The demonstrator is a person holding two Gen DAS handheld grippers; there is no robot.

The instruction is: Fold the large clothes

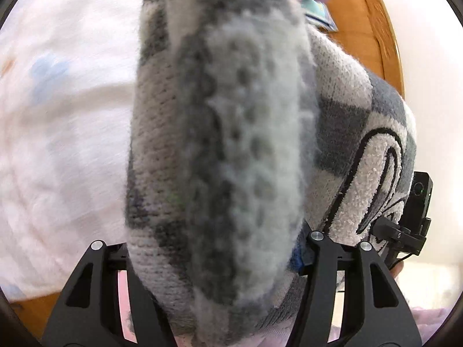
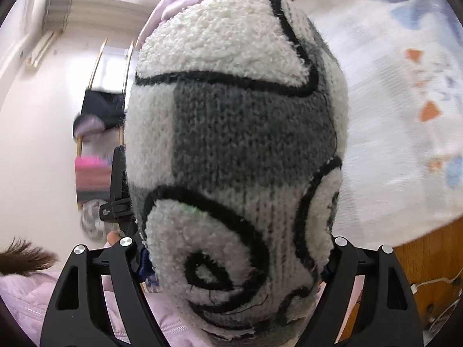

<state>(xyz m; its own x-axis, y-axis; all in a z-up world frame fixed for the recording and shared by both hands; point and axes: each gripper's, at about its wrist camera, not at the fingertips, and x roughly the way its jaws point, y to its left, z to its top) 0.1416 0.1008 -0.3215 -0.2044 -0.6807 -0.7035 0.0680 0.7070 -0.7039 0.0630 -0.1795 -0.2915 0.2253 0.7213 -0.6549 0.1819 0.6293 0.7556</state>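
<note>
The left gripper (image 1: 214, 260) is pinching a thick bunched fold of the grey-and-white checked knitted sweater (image 1: 220, 150), and the right gripper (image 2: 237, 263) is clamping another bunch of it, where fluffy white patches are outlined in black. The sweater is hanging in the air between both grippers above the pale floral bedsheet (image 2: 405, 115), with the orange wooden bed frame (image 1: 373, 29) showing beyond.

a grey-and-white checked knitted sweater (image 1: 220, 150) is bunched between the jaws of the left gripper (image 1: 214, 260), above a pale printed bedsheet (image 1: 63, 110); the right gripper (image 2: 231, 263) is likewise filled by it, a wooden bed frame (image 2: 428, 263) lying at lower right.
</note>
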